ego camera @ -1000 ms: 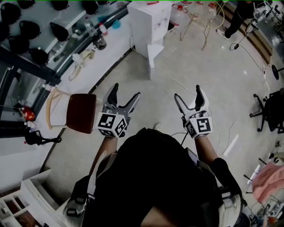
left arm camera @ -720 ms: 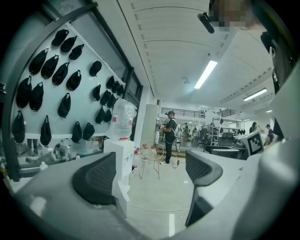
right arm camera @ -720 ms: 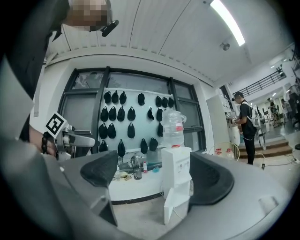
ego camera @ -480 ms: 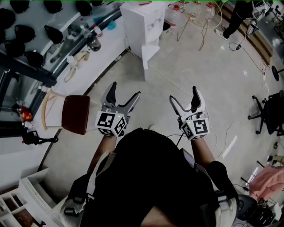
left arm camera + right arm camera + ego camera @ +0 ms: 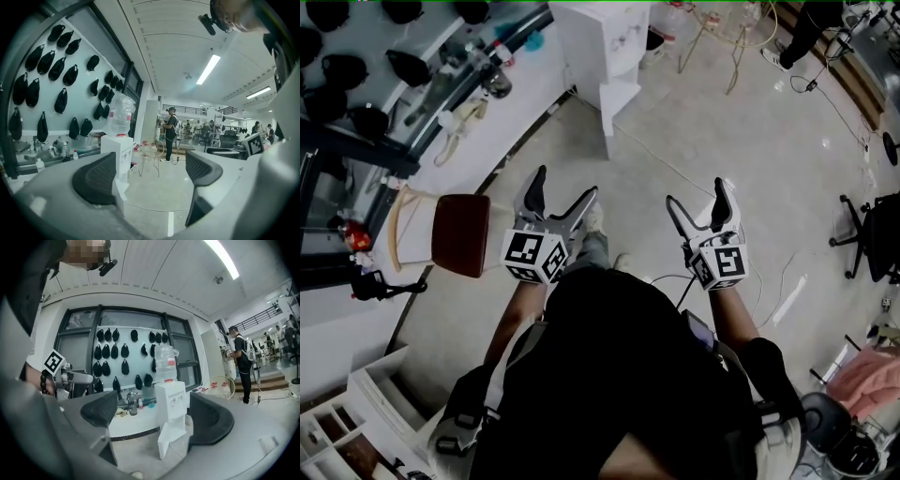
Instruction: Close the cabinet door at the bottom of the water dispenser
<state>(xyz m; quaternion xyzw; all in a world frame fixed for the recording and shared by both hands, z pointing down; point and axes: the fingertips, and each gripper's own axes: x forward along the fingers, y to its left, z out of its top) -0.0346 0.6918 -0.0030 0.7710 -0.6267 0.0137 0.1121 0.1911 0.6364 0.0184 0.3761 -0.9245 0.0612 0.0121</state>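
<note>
White water dispenser (image 5: 172,401) stands on the floor well ahead of both your tools. Its bottom cabinet door (image 5: 169,439) hangs open, and a clear bottle (image 5: 165,363) sits neck-down on top; how full it is can't be made out. Your left tool (image 5: 564,187) and right tool (image 5: 696,195) have just been opening and now gape wide, side by side, with nothing between the jaws and touching nothing.
</note>
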